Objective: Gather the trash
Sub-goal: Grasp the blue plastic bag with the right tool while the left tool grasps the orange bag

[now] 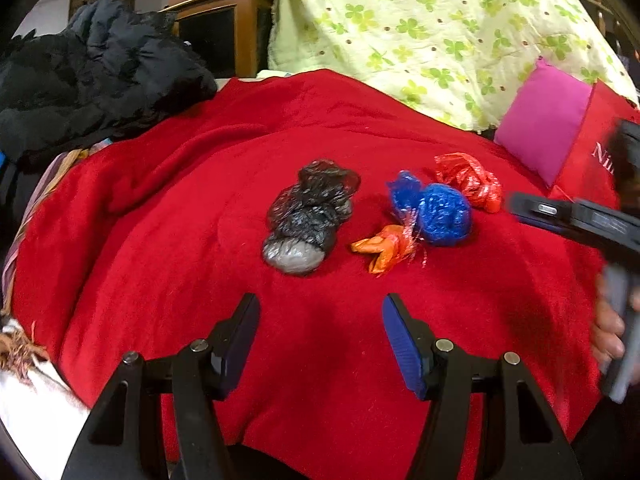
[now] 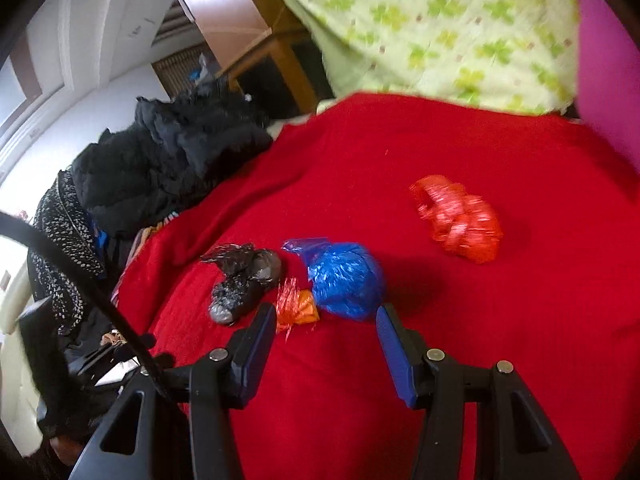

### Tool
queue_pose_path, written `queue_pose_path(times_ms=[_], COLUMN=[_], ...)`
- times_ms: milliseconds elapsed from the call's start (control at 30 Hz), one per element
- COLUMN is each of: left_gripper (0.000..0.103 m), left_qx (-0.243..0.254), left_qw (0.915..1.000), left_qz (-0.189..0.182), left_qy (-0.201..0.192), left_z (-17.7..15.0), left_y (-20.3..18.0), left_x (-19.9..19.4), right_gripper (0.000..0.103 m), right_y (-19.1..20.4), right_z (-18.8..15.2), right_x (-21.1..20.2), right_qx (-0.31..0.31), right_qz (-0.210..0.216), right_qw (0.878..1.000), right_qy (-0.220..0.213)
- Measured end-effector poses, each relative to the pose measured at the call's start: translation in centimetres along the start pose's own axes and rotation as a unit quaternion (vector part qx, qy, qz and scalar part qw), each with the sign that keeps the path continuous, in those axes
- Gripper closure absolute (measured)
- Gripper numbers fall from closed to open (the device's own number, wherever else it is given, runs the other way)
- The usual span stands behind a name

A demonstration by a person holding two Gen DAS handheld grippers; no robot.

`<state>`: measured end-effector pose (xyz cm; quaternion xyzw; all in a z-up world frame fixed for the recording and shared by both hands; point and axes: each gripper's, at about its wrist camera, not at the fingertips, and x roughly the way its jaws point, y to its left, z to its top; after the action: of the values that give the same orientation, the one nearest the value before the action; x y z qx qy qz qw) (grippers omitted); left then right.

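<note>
Four crumpled plastic bags lie on a red blanket (image 1: pixel 180 208): a black one (image 1: pixel 308 216), a blue one (image 1: pixel 434 210), a small orange one (image 1: pixel 386 246) and a red one (image 1: pixel 470 182). My left gripper (image 1: pixel 320 308) is open and empty, just short of the black and orange bags. My right gripper (image 2: pixel 324 318) is open and empty, close above the orange bag (image 2: pixel 298 310) and the blue bag (image 2: pixel 344 280). The black bag (image 2: pixel 242 280) lies left of them and the red bag (image 2: pixel 460 220) farther right. The right gripper's body shows at the left wrist view's right edge (image 1: pixel 576 216).
A pile of black clothes (image 1: pixel 92 76) lies at the blanket's back left. A green clover-print cloth (image 1: pixel 420 28) hangs behind. A pink cushion (image 1: pixel 540 124) and a red bag with white lettering (image 1: pixel 592 148) stand at the back right.
</note>
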<state>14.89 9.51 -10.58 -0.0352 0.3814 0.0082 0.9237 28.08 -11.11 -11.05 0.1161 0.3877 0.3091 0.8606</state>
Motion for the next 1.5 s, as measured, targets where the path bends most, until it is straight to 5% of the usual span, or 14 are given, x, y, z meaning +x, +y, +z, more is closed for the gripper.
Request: queue_pose_path(times_ms=[367, 500, 833, 1100, 1233, 1433, 1500], left_gripper=[0.039, 0.039, 0.039, 0.075, 0.083, 0.078, 0.056], left_qx=[0.051, 0.063, 0.105, 0.099, 0.083, 0.111, 0.107], left_qw=[0.9970, 0.9954, 0.9899, 0.9889, 0.9903, 0.9893, 0.9891], left_qz=[-0.053, -0.066, -0.071, -0.059, -0.066, -0.051, -0.057], left_qy=[0.021, 0.030, 0.063, 0.094, 0.089, 0.079, 0.083], left_z=[1.6, 2.3, 4.6, 4.8, 5.2, 4.7, 4.7], left_y=[-1.7, -3.0, -6.0, -5.3, -4.7, -5.7, -5.6], left_x=[2.5, 4.1, 8.8, 11.4, 11.0, 10.3, 10.4], right_gripper=[0.038, 0.049, 0.050, 0.050, 0.050, 0.050, 0.050], right_y=[-1.5, -2.1, -3.8, -3.6, -3.4, -3.0, -3.0], right_z=[1.0, 0.9, 1.0, 0.9, 0.8, 0.5, 0.3], right_x=[8.2, 7.5, 1.3, -1.1, -1.8, -3.3, -3.5], right_qx=[0.013, 0.016, 0.062, 0.059, 0.059, 0.058, 0.056], right_qz=[-0.026, -0.012, 0.006, 0.013, 0.018, 0.027, 0.023], right_qw=[0.998, 0.999, 0.998, 0.998, 0.998, 0.997, 0.997], right_qy=[0.050, 0.034, -0.008, -0.024, -0.032, -0.044, -0.044])
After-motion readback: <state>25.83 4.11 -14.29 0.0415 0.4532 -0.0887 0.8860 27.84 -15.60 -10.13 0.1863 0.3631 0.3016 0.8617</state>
